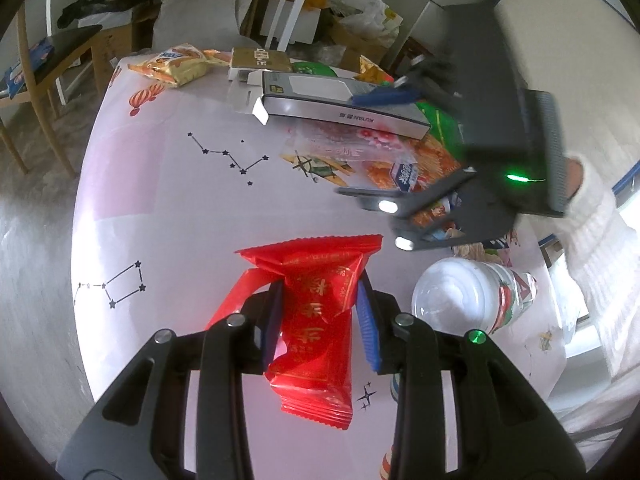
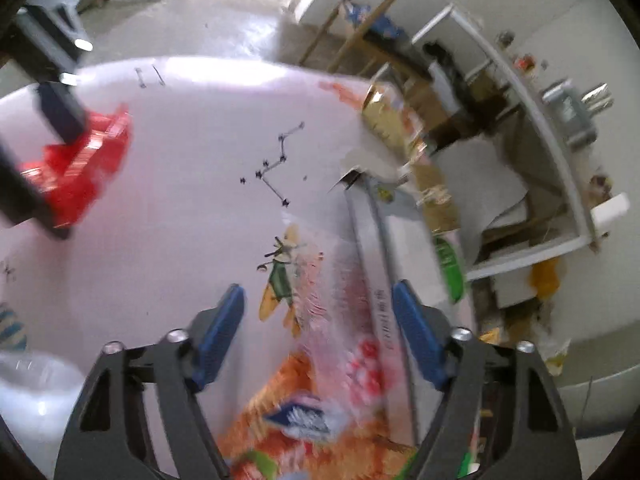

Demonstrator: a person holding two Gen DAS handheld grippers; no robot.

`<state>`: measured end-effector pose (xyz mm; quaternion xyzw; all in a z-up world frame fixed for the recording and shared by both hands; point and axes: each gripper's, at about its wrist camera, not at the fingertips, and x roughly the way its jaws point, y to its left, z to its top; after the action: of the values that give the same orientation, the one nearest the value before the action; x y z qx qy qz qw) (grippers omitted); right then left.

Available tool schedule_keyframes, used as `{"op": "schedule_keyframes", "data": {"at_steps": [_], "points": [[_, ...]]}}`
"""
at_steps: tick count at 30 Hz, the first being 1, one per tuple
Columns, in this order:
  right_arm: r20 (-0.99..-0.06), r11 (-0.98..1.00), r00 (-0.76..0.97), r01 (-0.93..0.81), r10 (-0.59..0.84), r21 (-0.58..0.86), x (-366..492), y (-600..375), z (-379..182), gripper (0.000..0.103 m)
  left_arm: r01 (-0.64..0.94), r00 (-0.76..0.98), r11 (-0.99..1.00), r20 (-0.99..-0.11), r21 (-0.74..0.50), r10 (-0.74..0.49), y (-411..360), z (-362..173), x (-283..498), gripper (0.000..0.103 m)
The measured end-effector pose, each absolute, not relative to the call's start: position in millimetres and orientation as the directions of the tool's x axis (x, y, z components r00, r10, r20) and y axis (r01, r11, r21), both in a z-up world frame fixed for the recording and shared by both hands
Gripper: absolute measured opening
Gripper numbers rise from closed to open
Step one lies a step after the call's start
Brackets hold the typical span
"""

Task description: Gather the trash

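The left tongs [image 1: 320,312] are pinching a red wrapper [image 1: 316,320] above the tabletop [image 1: 180,200]; the right tongs [image 2: 320,336], spread, are nearing a clear wrapper [image 2: 344,332], needing to close on it.

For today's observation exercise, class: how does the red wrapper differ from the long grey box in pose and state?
The red wrapper is clamped between the left tool's pads, while the long grey box lies flat on the table, untouched. The wrapper is soft and crumpled; the box is rigid, with an end flap open. Both look like discarded packaging.
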<state>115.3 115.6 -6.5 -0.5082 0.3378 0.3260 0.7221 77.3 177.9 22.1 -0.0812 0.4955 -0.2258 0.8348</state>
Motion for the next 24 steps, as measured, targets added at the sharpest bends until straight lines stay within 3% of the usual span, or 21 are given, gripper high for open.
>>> {"op": "schedule_keyframes", "data": {"at_steps": [1,2,4,5,6,12,19,24], "points": [[-0.819,0.284,0.558,-0.813,0.134,-0.508,118.8,117.7,-6.2,0.052,0.296,0.407,0.885,-0.791,-0.36,-0.458,178.5,22.1,77.2,0.032],[-0.823,0.294,0.556,-0.811,0.115,-0.506,123.3,119.6,-7.5,0.037,0.299,0.407,0.884,-0.789,-0.361,-0.46,179.0,22.5,76.4,0.032],[-0.823,0.33,0.566,-0.786,0.046,-0.522,135.5,119.8,-11.4,0.021,0.303,0.409,0.884,-0.789,-0.357,-0.459,179.7,23.3,74.1,0.032],[-0.83,0.355,0.556,-0.784,0.037,-0.509,140.1,118.8,-12.0,0.008,0.306,0.411,0.884,-0.788,-0.355,-0.459,179.5,23.8,72.8,0.032],[-0.852,0.383,0.523,-0.793,0.028,-0.474,144.8,117.5,-13.2,0.005,0.307,0.412,0.884,-0.788,-0.353,-0.458,179.5,23.9,72.3,0.032],[-0.854,0.49,0.503,-0.781,0.129,-0.386,144.3,106.4,16.6,0.004,0.301,0.412,0.881,-0.783,-0.365,-0.466,180.2,25.4,69.7,0.032],[-0.829,0.65,0.443,-0.748,0.341,-0.133,128.5,56.0,80.4,0.004,0.314,0.433,0.873,-0.763,-0.372,-0.481,174.4,49.3,53.6,0.032],[-0.736,0.719,0.512,-0.693,0.443,-0.049,98.7,15.0,135.1,0.004,0.321,0.476,0.877,-0.739,-0.358,-0.476,167.6,79.2,33.8,0.032]]}}
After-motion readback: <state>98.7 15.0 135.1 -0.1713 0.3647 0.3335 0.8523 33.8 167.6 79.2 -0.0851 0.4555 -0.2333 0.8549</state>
